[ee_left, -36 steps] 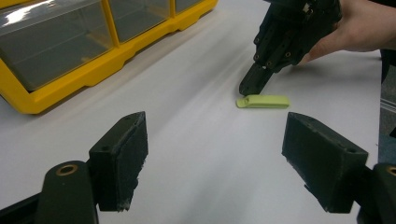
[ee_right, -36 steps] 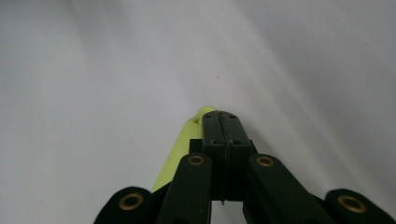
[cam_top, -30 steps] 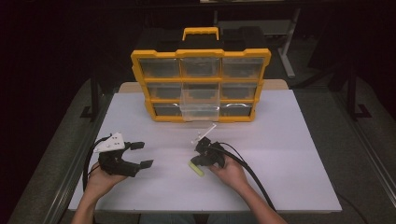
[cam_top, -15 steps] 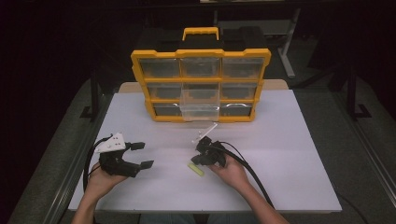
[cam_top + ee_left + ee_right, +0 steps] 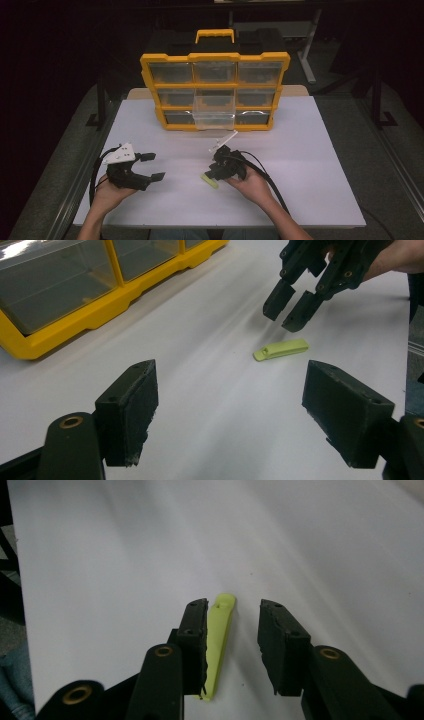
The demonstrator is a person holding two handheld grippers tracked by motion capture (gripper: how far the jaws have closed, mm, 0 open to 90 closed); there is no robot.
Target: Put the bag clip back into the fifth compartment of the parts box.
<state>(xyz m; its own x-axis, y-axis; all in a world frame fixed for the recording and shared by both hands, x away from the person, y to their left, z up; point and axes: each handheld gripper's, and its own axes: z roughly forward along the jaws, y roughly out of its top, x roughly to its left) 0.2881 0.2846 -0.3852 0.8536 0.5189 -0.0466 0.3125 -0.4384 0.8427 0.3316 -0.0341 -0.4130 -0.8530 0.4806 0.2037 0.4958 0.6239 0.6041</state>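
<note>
Green clip [image 5: 281,349]: a small, flat yellow-green plastic piece lying on the white table [image 5: 310,165]. In the high view it sits at lower centre [image 5: 210,180], just left of the right gripper. In the left gripper view it lies right of centre, directly under the other gripper's tips.
Right gripper [image 5: 216,169]: held in the person's right hand [image 5: 251,184] at lower centre of the high view, pointing down and left at the clip. Its jaws have just been opening; in the right gripper view [image 5: 231,622] they stand partly apart, with the clip on the table between them, close along the left-hand one. Neither pad presses on it.
Left gripper [image 5: 152,166]: held in the left hand [image 5: 106,192] at the lower left of the high view, well apart from the clip. In its own view [image 5: 230,395] the jaws stand wide with nothing but bare table between them.
Organizer [image 5: 215,90]: a yellow case with clear drawers, standing upright at the upper centre of the high view. Its lower middle drawer [image 5: 214,114] is pulled forward.
Cables: black, trailing from each gripper toward the bottom edge.
</note>
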